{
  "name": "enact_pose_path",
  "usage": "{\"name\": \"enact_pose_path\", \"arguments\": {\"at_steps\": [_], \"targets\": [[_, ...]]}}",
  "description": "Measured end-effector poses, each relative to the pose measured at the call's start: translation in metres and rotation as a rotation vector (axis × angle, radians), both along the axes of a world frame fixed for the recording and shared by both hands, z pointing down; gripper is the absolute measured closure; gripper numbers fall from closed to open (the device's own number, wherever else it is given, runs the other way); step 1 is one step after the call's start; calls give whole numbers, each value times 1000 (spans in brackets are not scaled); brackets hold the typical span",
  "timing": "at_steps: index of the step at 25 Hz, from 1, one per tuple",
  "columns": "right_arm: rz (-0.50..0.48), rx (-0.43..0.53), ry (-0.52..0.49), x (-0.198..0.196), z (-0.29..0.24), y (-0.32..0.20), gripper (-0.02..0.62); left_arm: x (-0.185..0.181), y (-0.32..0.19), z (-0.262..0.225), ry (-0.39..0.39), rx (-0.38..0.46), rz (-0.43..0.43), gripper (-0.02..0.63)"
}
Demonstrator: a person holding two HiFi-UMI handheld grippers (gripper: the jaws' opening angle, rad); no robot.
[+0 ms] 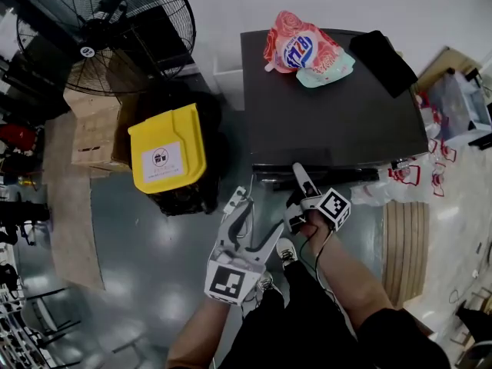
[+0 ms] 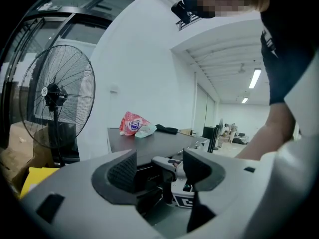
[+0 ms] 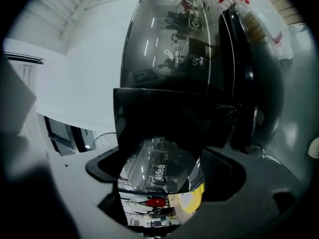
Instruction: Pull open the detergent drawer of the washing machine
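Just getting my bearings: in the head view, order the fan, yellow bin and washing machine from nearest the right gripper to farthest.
1. Washing machine, directly ahead of the right gripper.
2. Yellow bin, to the left.
3. Fan, far left, behind the bin.

Dark flat-topped washing machine at 1 o'clock. On its far edge lies a red-and-pink printed detergent pouch, touching a pale green pouch. A black cloth-like item lies at their 3 o'clock, apart. Black round cage fan at 11 o'clock. Yellow-lidded black bin at 9 o'clock. Right gripper near centre, tip at the machine's front edge. Left gripper at 6 o'clock, jaws apart.
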State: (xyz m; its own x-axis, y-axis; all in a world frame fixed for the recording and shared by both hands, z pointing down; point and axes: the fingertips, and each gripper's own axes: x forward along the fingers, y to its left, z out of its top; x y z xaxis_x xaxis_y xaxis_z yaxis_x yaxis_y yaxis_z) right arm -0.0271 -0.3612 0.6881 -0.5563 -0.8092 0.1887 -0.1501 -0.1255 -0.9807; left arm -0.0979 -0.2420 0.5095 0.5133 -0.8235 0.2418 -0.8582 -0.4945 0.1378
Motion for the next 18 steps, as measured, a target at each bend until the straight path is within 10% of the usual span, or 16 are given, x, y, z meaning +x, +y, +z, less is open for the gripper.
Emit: {"name": "enact_pose_path", "arguments": {"at_steps": [18], "targets": [[40, 9, 9, 0, 3, 2, 123, -9, 7, 1, 16, -5, 0, 342]]}}
